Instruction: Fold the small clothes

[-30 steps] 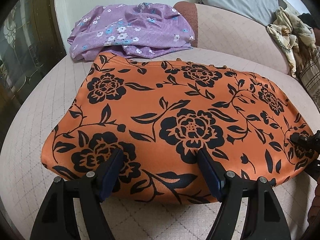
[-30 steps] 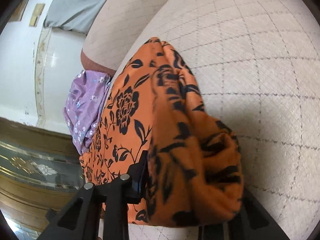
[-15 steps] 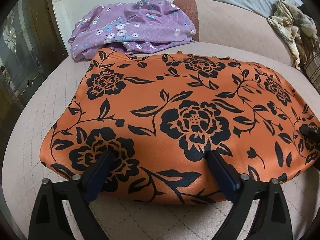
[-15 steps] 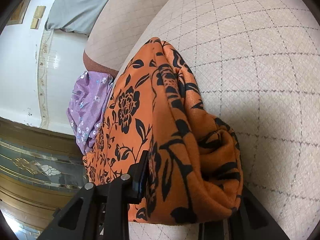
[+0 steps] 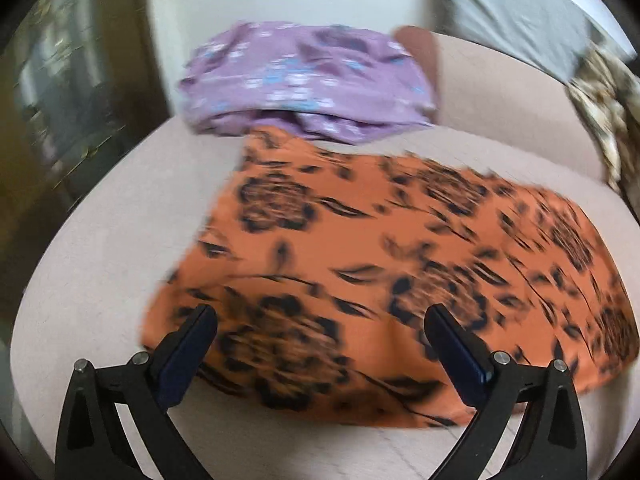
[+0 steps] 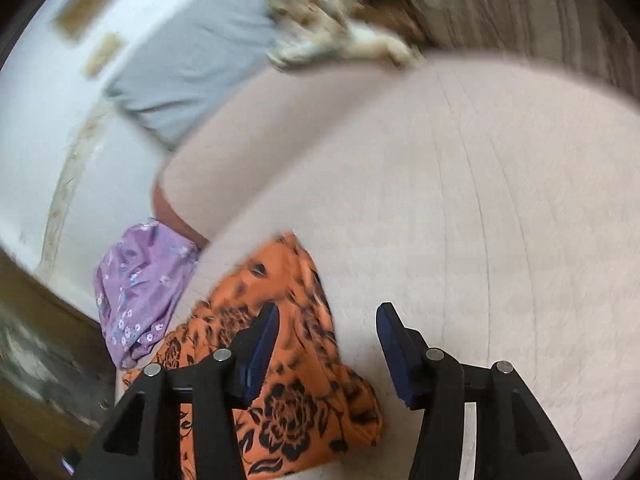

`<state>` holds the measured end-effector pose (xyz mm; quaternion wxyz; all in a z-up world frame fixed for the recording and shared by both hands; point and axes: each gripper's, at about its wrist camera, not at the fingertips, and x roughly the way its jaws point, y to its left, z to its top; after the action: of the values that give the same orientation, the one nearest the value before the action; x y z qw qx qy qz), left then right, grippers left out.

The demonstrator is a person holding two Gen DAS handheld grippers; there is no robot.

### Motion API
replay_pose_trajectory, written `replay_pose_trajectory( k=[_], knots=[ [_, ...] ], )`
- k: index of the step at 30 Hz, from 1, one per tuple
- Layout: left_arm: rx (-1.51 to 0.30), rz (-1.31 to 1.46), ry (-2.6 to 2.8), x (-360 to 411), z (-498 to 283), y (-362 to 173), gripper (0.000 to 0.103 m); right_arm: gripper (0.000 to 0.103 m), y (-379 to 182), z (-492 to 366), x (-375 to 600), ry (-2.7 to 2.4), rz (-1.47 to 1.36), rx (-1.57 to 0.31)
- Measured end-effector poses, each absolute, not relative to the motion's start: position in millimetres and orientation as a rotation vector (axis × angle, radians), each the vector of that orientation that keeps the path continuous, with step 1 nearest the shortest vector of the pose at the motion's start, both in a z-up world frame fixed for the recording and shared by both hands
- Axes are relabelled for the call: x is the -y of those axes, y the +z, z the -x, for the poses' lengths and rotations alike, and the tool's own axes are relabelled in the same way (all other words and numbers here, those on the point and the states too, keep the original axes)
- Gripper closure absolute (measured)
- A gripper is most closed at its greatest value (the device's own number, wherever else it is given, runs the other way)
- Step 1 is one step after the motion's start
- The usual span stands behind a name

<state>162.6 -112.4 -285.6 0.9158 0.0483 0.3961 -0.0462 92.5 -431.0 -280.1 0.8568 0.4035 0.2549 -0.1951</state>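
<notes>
The quilted beige sofa seat (image 5: 120, 216) carries everything, its backrest rising along the far edge. On it the orange floral garment (image 5: 360, 264) lies spread flat across the middle and toward the right edge of the seat, with its near hem close to the front edge; it looks folded at least once, though motion blur hides the layers. Behind it, against the far left corner, sits a purple floral garment (image 5: 304, 80), touching the orange one's far edge. A grey pillow (image 6: 192, 64) and a patterned cloth (image 6: 340, 40) rest up by the backrest. The left hand-held gripper (image 5: 320, 332) hovers over the near hem with jaws wide apart, holding nothing. The right hand-held gripper (image 6: 326, 340) is likewise spread and empty, one finger above the garment's bunched right end. To fold well, each should probably pinch a near corner through all layers, lift evenly, and lay the hem over without dragging.
</notes>
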Motion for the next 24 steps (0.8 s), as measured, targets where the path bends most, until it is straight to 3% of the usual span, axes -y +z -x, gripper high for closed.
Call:
replay_pose_trajectory(
  k=[5, 7, 9, 15, 24],
  knots=[
    [-0.904, -0.105, 0.106, 82, -186, -300, 0.000, 0.065, -296, -138, 384, -0.149, -0.748, -0.709],
    [-0.941, -0.117, 0.141, 77, -191, -310, 0.000, 0.064, -322, -154, 375, -0.152, -0.741, -0.857],
    [-0.955, -0.060, 0.142, 70, -192, -310, 0.000, 0.077, -331, -158, 373, -0.192, -0.703, -0.882],
    [-0.933, -0.011, 0.171, 65, -190, -302, 0.000, 0.073, -300, -177, 340, -0.136, -0.484, -0.835],
    [-0.975, 0.158, 0.300, 15, -194, -300, 0.000, 0.073, -275, -342, 190, 0.329, -0.408, -0.939]
  ],
)
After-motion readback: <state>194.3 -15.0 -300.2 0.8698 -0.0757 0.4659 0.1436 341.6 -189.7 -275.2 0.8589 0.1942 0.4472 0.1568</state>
